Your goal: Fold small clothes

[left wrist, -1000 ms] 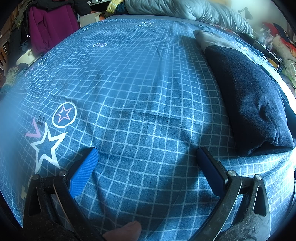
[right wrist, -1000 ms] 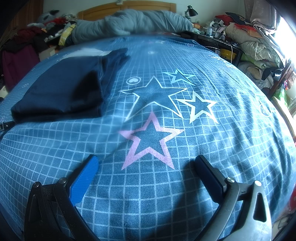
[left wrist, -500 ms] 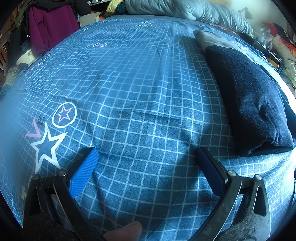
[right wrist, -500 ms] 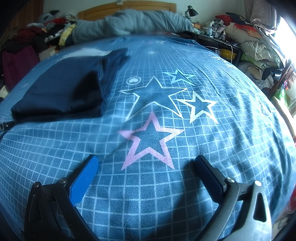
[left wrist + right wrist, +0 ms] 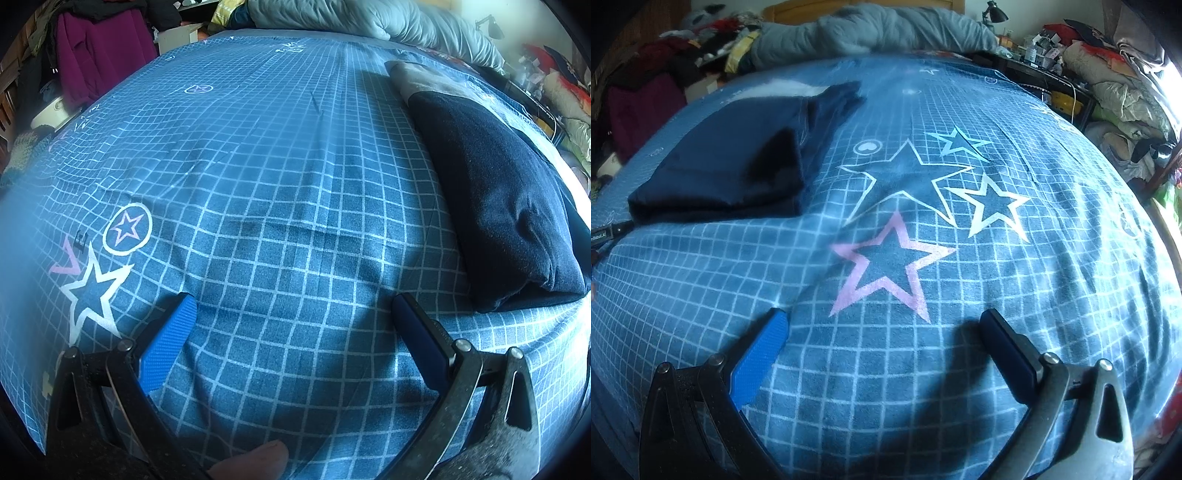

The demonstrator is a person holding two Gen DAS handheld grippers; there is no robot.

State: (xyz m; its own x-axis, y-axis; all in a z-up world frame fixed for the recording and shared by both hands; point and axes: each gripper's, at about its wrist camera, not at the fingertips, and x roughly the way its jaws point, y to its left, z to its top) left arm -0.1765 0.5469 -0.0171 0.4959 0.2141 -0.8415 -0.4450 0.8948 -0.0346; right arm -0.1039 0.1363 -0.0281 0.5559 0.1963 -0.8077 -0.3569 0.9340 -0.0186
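Navy garment (image 5: 502,199) folded flat on blue grid-and-star bedspread (image 5: 280,177), apparently squared into a compact stack, with a paler grey layer showing at its far end. Left gripper (image 5: 293,321) held low over bare spread just left of the stack, jaws wide apart, gripping nothing. Right gripper (image 5: 882,332) likewise spread and empty beside pink star (image 5: 890,262), garment (image 5: 731,162) off to its left. Both likely parked clear so the finished fold lies undisturbed.
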